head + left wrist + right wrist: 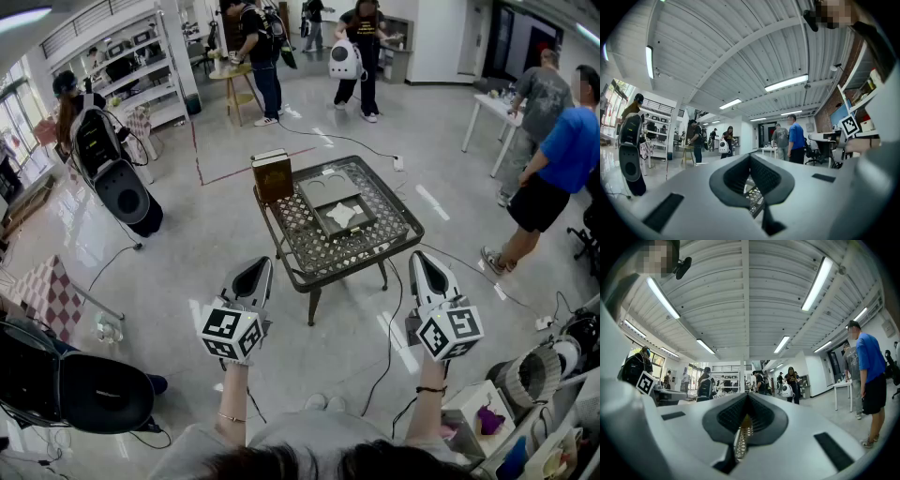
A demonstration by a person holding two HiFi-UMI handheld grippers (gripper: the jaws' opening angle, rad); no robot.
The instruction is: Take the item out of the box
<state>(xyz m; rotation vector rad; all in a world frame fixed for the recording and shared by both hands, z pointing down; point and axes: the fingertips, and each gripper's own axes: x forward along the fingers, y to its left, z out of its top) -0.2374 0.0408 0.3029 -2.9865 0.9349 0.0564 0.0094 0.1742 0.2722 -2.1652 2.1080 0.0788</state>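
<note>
A dark grey open box lies on a small metal lattice table, with a white item inside it. Its lid lies just behind. A brown box stands upright at the table's far left corner. My left gripper is held in the air off the table's near left corner, jaws shut and empty. My right gripper hangs off the near right corner, also shut with nothing in it. Through the left gripper a bit of the lattice top shows; the right gripper shows a strip of it too.
Several people stand around the room; one in a blue shirt is at the right by a white table. A black wheeled device stands at the left. Cables run over the floor under the table. Bins crowd the lower right.
</note>
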